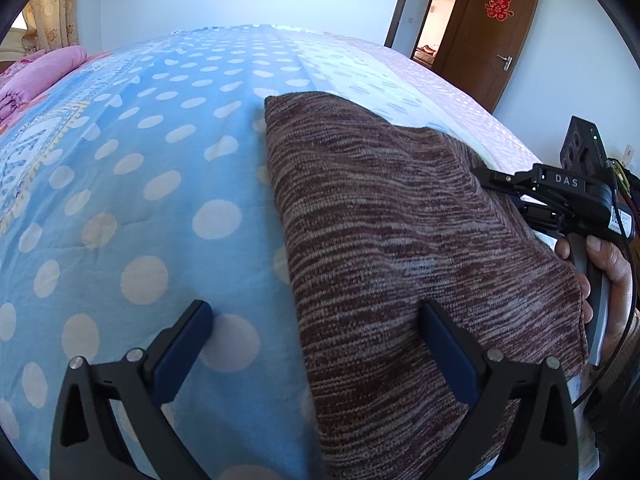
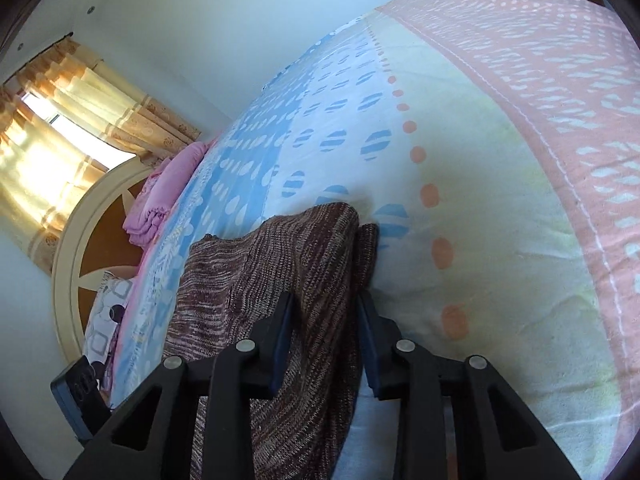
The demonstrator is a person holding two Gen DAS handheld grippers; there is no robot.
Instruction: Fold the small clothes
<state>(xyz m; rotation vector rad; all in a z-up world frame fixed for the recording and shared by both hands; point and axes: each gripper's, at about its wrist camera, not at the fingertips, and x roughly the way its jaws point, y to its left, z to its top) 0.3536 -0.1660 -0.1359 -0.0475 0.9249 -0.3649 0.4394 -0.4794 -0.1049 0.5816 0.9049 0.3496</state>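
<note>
A brown-and-grey knitted garment (image 1: 392,240) lies on a blue bedsheet with white dots (image 1: 152,184). My left gripper (image 1: 316,316) is open just above the bed, one finger over the sheet and the other over the garment's near edge. My right gripper (image 2: 326,308) is shut on a raised fold of the knitted garment (image 2: 304,264) at its right side. The right gripper also shows in the left wrist view (image 1: 496,180), held by a hand at the garment's right edge.
A folded pink blanket (image 1: 36,76) lies at the head of the bed, also in the right wrist view (image 2: 160,200). A brown door (image 1: 492,36) stands open at the back right. A curtained window (image 2: 60,144) and a round headboard (image 2: 92,248) are at the bed's left.
</note>
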